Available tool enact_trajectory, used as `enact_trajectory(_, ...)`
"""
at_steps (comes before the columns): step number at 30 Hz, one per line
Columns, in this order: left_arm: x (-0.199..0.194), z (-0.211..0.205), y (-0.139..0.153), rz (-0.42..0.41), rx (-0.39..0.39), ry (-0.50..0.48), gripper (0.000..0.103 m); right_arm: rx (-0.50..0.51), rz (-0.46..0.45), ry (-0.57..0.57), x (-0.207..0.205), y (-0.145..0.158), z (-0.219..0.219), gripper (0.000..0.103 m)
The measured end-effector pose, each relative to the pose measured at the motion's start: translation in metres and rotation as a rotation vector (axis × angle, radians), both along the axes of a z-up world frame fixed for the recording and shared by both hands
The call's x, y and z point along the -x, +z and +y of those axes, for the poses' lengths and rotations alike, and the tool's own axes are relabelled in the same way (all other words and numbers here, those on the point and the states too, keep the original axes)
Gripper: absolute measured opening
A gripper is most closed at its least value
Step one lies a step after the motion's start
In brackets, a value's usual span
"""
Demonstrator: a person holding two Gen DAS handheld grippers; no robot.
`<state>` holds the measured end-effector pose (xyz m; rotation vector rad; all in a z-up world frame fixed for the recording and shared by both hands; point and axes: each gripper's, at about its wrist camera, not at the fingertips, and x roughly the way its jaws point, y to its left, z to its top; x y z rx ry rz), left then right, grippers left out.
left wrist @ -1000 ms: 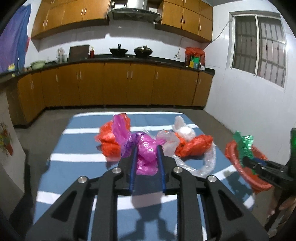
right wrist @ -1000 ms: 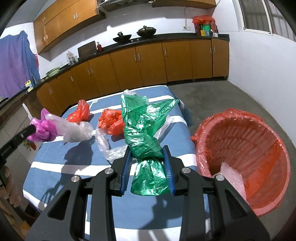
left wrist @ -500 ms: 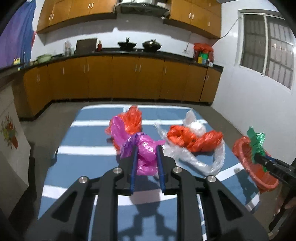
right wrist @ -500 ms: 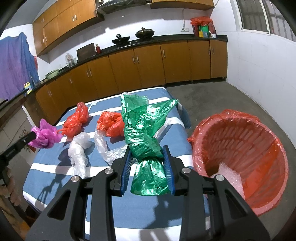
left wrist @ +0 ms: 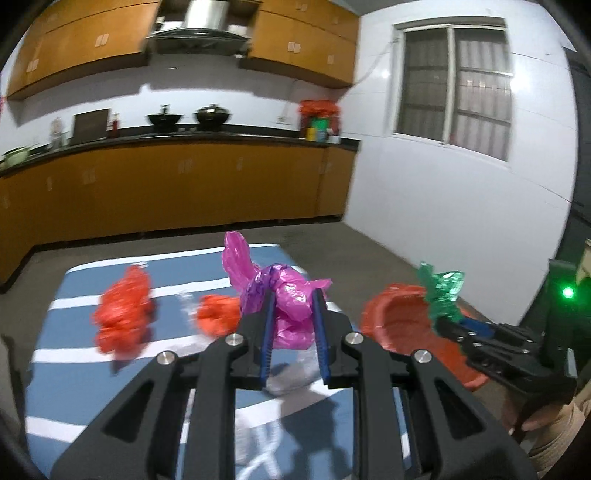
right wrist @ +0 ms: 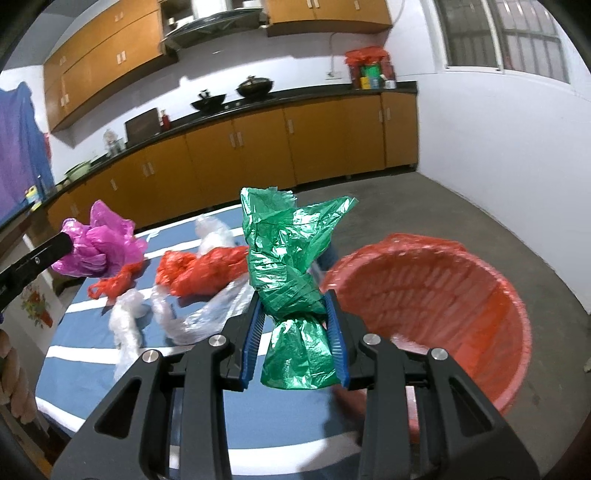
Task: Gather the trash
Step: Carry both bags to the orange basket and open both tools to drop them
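**Two bags held up beside the red basket**

In the left wrist view, the left gripper [left wrist: 291,314] had its blue fingers [left wrist: 266,332] clamped on a crumpled magenta bag [left wrist: 284,295], which was lifted above the table [left wrist: 74,369]. To the right stood the red basket [left wrist: 402,325], lined with red plastic, just beside the table edge; what lay inside could not be seen from here. The right gripper [left wrist: 443,325] reached in from the right, and a green bag [left wrist: 441,291] stuck up from its tip in front of the basket. On the blue cloth with white stripes lay two blurred red bags [left wrist: 123,310] and some clear plastic [left wrist: 295,373].

In the right wrist view, the right gripper [right wrist: 295,325] was closed on the twisted middle of the green bag [right wrist: 288,258]. The red basket [right wrist: 461,295] opened just to the right of it; its inside was blurred. At the left edge the left gripper [right wrist: 64,242] held the magenta bag [right wrist: 99,247] above the table [right wrist: 81,328]. Red bags [right wrist: 199,269] and clear plastic [right wrist: 199,321] rested on the cloth. Behind were orange-brown cabinets [right wrist: 258,147], a dark counter with two woks [right wrist: 255,86], white walls and a window [right wrist: 506,33].
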<state>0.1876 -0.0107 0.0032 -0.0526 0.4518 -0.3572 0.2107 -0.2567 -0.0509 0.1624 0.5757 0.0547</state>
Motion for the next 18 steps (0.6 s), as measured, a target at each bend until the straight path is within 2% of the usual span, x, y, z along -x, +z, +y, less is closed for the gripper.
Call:
enact_trajectory(6,-0.01,-0.049,-0.007,0.013,0.02,-0.106,0.02,-0.011,-0.001,-0.079,0.005,0.0,-0.033,0.034)
enact_trajectory(18,-0.022,-0.114,-0.03,0.063,0.028,-0.236,0.021,-0.044,-0.001,-0.19,0.007,-0.005,-0.081,0.034)
